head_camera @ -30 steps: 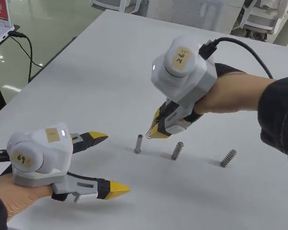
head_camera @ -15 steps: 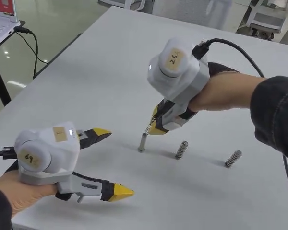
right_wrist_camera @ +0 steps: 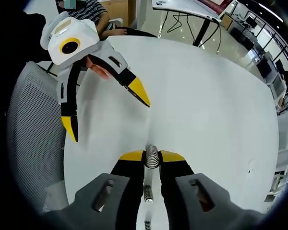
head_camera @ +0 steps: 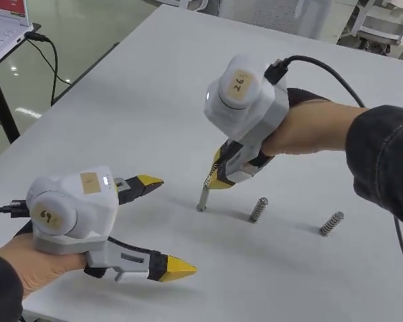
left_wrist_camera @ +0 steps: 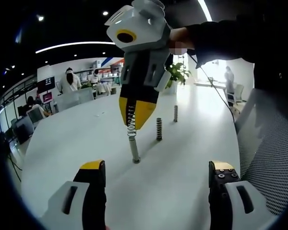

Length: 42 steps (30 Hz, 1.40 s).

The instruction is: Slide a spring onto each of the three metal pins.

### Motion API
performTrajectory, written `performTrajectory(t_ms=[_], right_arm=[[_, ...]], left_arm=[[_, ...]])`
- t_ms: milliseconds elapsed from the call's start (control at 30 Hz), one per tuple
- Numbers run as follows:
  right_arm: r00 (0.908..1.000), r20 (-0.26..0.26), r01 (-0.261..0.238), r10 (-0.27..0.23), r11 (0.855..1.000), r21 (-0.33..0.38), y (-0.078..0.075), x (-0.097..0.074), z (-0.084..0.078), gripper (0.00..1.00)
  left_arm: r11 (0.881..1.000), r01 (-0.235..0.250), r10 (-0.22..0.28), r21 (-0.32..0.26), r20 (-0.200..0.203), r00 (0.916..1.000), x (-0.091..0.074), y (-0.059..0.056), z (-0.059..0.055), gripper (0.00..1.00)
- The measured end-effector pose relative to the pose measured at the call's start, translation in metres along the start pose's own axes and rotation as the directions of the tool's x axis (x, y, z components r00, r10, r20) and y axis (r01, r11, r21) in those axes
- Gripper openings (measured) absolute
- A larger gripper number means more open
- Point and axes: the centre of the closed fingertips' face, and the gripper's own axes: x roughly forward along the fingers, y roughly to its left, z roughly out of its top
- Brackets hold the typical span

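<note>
A bare metal pin [head_camera: 202,199] [left_wrist_camera: 134,151] stands upright on the white table [head_camera: 134,114]. My right gripper [head_camera: 218,181] [left_wrist_camera: 134,113] [right_wrist_camera: 152,156] hangs just above it, shut on a spring [head_camera: 209,177] [left_wrist_camera: 130,120] [right_wrist_camera: 152,157]. The spring points down and its lower end meets the pin's top. To the right stand two more pins, each wearing a spring [head_camera: 258,209] [left_wrist_camera: 159,129], the farther one [head_camera: 331,223] [left_wrist_camera: 175,113]. My left gripper [head_camera: 168,225] [left_wrist_camera: 156,168] [right_wrist_camera: 108,115] rests open at the near left, with nothing between its jaws.
The table's left edge [head_camera: 67,90] runs close by, with a laptop [head_camera: 3,27] and a cable [head_camera: 47,50] beyond it. A black cable [head_camera: 322,64] trails from the right gripper. Office chairs [head_camera: 383,20] stand past the far edge.
The right gripper has carried the spring left and slightly down, from beside the bare pin to right over its top. The left gripper has stayed open in about the same place.
</note>
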Motion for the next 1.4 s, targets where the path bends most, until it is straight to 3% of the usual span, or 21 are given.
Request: performTrajectory(t_ms=[600, 1033, 1400], right_arm=[[0.9996, -0.023, -0.014, 0.014, 1.0, 0.001, -0.001, 0.009, -0.003, 0.13], [0.9982, -0.049, -0.034, 0.034, 0.999, 0.018, -0.005, 0.029, -0.011, 0.13], [0.994, -0.092, -0.06, 0.059, 0.998, -0.006, 0.002, 0.042, -0.015, 0.13]], left_arm=[[0.999, 0.029, -0.029, -0.015, 0.012, 0.9995, 0.002, -0.004, 0.001, 0.86], [0.999, 0.045, -0.045, -0.022, 0.007, 0.999, 0.005, -0.007, -0.001, 0.86], [0.998, 0.048, -0.048, -0.036, 0.003, 0.9988, 0.006, -0.008, -0.004, 0.84]])
